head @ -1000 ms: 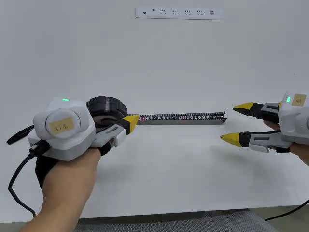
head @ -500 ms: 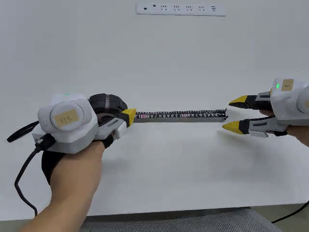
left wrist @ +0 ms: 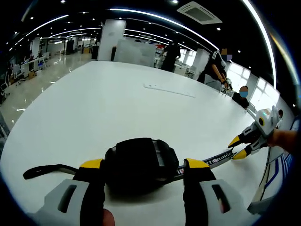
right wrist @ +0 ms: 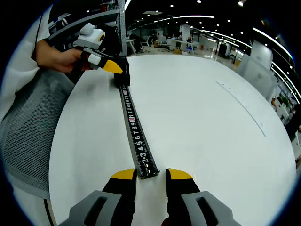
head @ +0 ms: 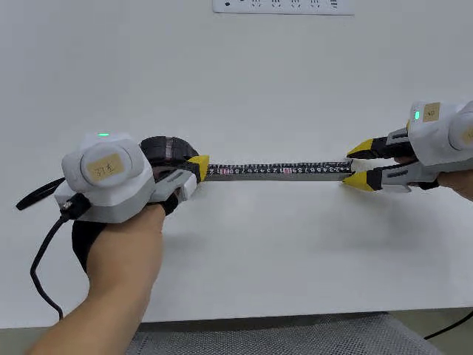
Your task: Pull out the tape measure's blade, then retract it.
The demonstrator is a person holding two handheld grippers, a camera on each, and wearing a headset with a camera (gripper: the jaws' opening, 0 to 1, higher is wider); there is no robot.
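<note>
A black tape measure case [head: 166, 151] rests on the white table, with my left gripper [head: 185, 164] shut on it. In the left gripper view the case [left wrist: 141, 162] fills the space between both yellow-tipped fingers. The blade [head: 277, 170] lies pulled out flat to the right along the table. My right gripper [head: 356, 166] is at the blade's free end, one jaw on either side of it. In the right gripper view the blade [right wrist: 136, 127] ends between the fingertips [right wrist: 124, 175], and a small gap shows on the right side. The right gripper [right wrist: 151, 175] is narrowly open.
A white power strip [head: 284, 6] lies at the table's far edge. The case's black wrist strap [head: 37, 194] trails left, and a cable [head: 37, 274] hangs from the left gripper. A grey mesh chair [head: 259, 340] sits under the near edge.
My right gripper has moved left to the blade's end, and its jaws have narrowed around it. The left gripper still holds the case.
</note>
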